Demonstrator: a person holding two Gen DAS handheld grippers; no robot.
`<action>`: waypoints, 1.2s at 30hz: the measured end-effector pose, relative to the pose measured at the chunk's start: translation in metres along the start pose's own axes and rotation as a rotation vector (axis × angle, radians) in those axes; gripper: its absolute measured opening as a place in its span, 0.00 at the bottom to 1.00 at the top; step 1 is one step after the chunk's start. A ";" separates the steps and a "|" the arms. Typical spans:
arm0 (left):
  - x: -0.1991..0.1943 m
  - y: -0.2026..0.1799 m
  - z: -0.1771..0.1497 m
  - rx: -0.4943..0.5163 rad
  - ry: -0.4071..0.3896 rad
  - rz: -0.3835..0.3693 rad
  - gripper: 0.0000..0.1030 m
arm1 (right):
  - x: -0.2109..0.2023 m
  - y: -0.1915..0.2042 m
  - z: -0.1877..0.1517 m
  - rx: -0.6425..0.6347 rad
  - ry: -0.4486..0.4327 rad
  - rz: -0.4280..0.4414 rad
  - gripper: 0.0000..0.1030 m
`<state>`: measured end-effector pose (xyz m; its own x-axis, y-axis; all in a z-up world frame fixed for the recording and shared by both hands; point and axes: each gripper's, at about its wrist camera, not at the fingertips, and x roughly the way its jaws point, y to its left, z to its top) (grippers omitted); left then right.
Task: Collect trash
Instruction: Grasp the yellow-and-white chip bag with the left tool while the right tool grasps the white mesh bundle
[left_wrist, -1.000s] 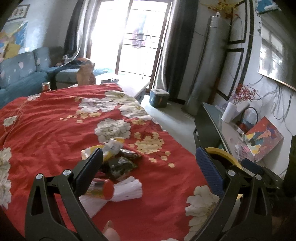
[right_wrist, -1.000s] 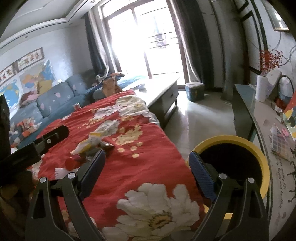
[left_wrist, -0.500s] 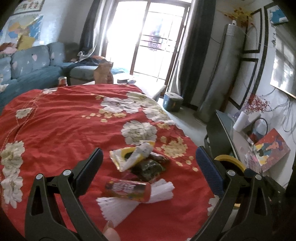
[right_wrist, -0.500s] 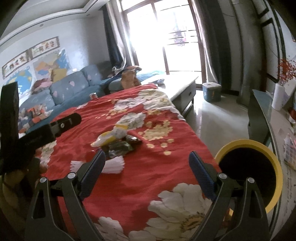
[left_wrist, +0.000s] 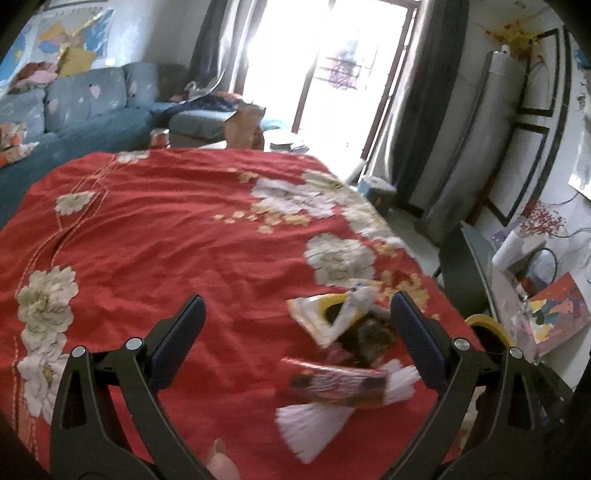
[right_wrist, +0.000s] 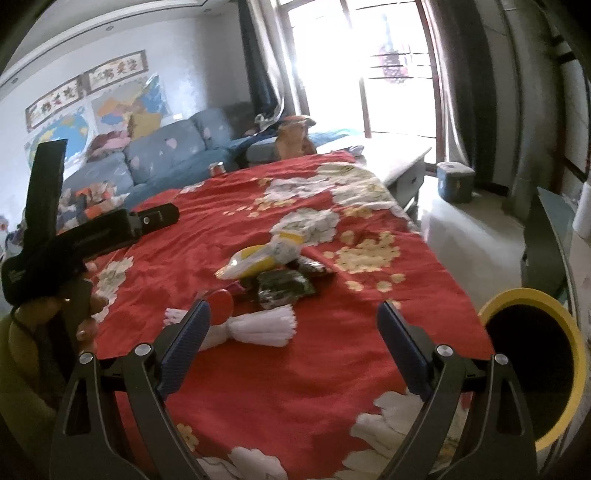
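Lying mid-frame on the red cloth (right_wrist: 388, 332), the wrappers (right_wrist: 284, 273) and white pleated paper (right_wrist: 258, 326) look light, crinkly and slippery; pinch a bunched edge. Both the left gripper (left_wrist: 295, 332) and right gripper (right_wrist: 293, 332) gape empty, yellow-rimmed bin (right_wrist: 576, 354) lower right.

The black plastic left gripper (left_wrist: 297, 334) and black plastic right gripper (right_wrist: 293, 334) have dark blue ribbed pads (right_wrist: 186, 345), silver screws (right_wrist: 143, 348) and a yellow-green sleeve (right_wrist: 18, 373).

Small heap of trash on a red floral cloth (right_wrist: 280, 376): yellow-white wrapper (right_wrist: 258, 256), dark packet (right_wrist: 284, 288), red tube (right_wrist: 221, 301), white fringed paper (right_wrist: 258, 325). Yellow-rimmed bin (right_wrist: 532, 363) beside it.
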<state>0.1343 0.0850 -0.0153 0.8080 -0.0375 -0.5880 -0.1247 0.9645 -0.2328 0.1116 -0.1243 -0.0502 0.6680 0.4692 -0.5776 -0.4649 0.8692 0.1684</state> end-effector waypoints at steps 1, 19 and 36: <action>0.002 0.005 -0.001 -0.009 0.009 0.001 0.89 | 0.004 0.001 0.000 0.001 0.008 0.007 0.86; 0.084 0.008 -0.006 -0.050 0.217 -0.153 0.70 | 0.075 -0.018 -0.012 0.100 0.161 0.094 0.68; 0.117 0.005 -0.017 -0.177 0.325 -0.255 0.35 | 0.083 -0.010 -0.029 0.110 0.215 0.217 0.17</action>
<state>0.2185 0.0810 -0.0989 0.6060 -0.3758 -0.7011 -0.0644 0.8553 -0.5141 0.1550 -0.0985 -0.1231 0.4166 0.6123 -0.6720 -0.5095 0.7694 0.3851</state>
